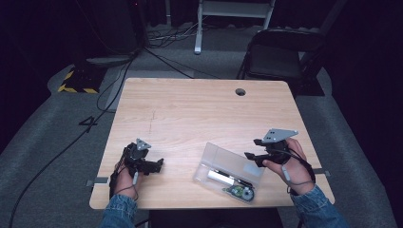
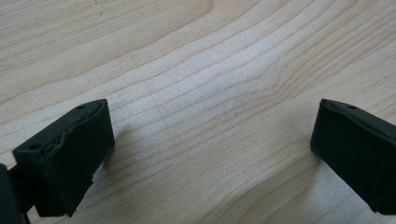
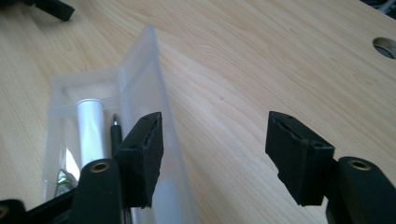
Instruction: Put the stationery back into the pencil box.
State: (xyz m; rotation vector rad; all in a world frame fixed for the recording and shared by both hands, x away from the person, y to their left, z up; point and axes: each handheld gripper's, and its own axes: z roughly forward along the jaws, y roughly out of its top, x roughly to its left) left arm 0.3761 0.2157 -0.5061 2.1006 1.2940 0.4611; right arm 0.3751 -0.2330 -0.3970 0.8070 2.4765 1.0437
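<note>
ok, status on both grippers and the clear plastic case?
Left gripper open, jaws over bare wooden table. Right gripper open, nothing between the jaws, beside the clear plastic case. Case lid up, white tube and dark pen inside. Nothing in the way.

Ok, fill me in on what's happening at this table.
A person sits at a wooden table with tongs in each hand. A clear plastic case lies open near the front edge, its lid raised, with a white tube and a dark pen inside. The right tongs stand open beside the raised lid, gripping nothing. The left tongs are open too, over bare wood away from the case.
</note>
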